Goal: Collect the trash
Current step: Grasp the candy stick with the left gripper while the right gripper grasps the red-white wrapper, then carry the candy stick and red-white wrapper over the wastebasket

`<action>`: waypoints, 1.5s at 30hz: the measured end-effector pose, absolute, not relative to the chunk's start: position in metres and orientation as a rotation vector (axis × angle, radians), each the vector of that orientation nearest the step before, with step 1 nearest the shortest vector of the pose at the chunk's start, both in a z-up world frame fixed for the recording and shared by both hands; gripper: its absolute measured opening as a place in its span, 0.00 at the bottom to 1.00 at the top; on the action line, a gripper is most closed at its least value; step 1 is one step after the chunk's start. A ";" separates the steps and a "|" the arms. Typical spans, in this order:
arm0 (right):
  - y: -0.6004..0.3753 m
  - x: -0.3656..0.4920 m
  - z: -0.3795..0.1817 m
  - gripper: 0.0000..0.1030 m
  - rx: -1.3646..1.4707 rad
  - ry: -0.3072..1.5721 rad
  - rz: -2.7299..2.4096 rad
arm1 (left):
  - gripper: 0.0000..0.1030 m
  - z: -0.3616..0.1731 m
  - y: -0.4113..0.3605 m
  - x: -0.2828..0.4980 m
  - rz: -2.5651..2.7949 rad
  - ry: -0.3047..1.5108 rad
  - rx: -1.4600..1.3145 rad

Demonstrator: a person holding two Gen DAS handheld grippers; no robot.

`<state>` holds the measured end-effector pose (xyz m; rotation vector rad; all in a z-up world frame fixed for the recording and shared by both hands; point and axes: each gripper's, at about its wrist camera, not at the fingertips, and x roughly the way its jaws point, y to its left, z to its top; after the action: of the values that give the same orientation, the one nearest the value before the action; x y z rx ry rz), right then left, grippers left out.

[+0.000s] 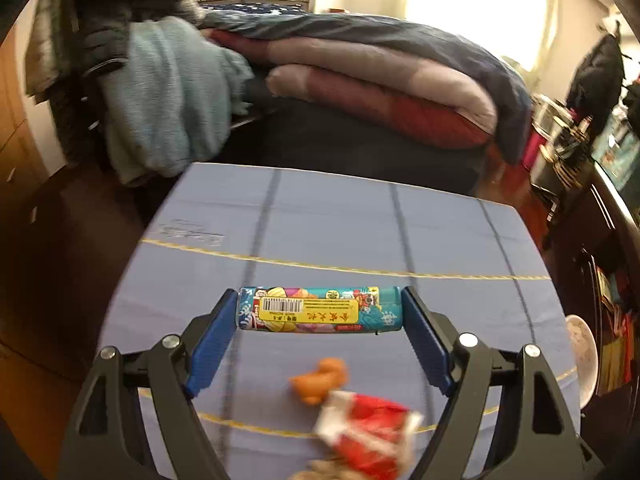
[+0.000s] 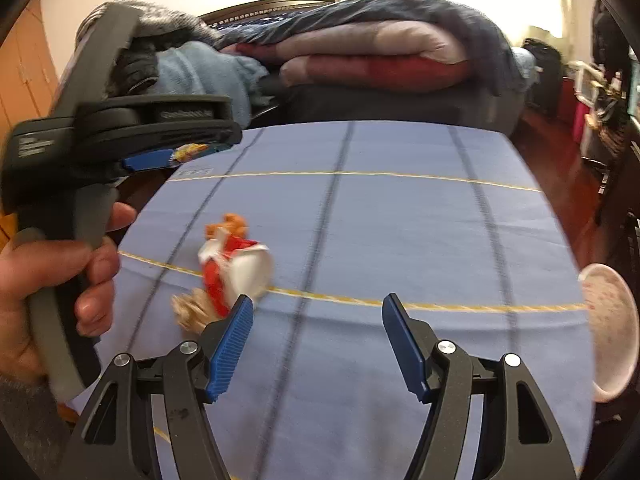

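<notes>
Trash lies on a blue checked desk (image 2: 400, 240), with a heaped bed behind. At far left, a hand (image 2: 48, 296) holds the left gripper (image 1: 320, 312), raised above the desk, its jaws clamped on both ends of a colourful roll (image 1: 318, 310), long axis crosswise between the pads. Right of it on the desk: an orange scrap (image 2: 232, 224), a crumpled red-and-white wrapper (image 2: 232, 272) and a tan scrap (image 2: 192, 312), blurred, perhaps touching. The right gripper (image 2: 316, 332) hovers with jaws apart and empty; the wrapper sits just ahead of its left pad, nearer this hand. A pale bowl (image 2: 612, 332) stands at the right edge.
</notes>
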<state>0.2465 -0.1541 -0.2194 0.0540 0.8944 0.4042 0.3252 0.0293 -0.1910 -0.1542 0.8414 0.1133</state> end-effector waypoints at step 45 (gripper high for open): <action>-0.230 0.217 -0.178 0.63 0.146 0.784 0.280 | 0.78 -0.127 -0.033 0.269 -0.046 0.708 -0.128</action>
<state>0.2166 -0.2303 -0.1781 0.1463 0.7840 0.2803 0.2686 -0.0329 -0.1266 -0.1280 0.7081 -0.0456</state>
